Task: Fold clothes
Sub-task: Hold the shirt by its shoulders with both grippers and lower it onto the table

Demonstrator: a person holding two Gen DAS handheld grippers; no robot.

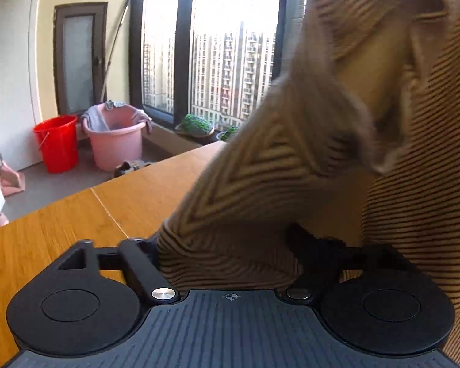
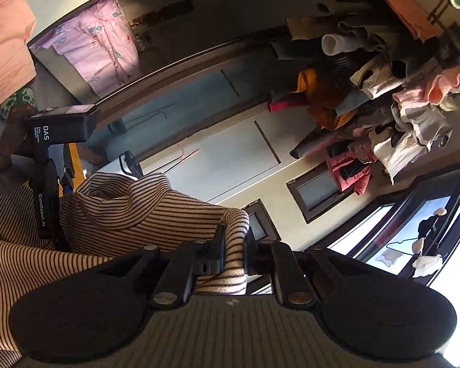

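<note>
We see the striped top (image 1: 291,159) lifted above the wooden worktop (image 1: 76,214), its tan-and-dark ribbed cloth blurred and filling the right half of the left wrist view. Our left gripper (image 1: 230,254) has a thick fold of that cloth between its fingers; the jaws stand fairly wide apart with the bunched fabric filling the gap, though the right finger is partly hidden by cloth and we cannot tell how firmly it bites.

In the right wrist view the camera is tilted steeply, so the room runs at a slant. Our right gripper (image 2: 234,257) is nearly closed on a narrow striped part of the top (image 2: 132,214) — a rolled strip pinched between the two fingers, with its end poking out below them. The rest of the garment drapes away to the left, where the black body of the other gripper stands over it.

Beyond the worktop, by the window (image 1: 233,61), a red bucket (image 1: 56,144) and a pink tub (image 1: 115,136) sit just beside each other on the floor — cloths draped over the tub's rim.
</note>
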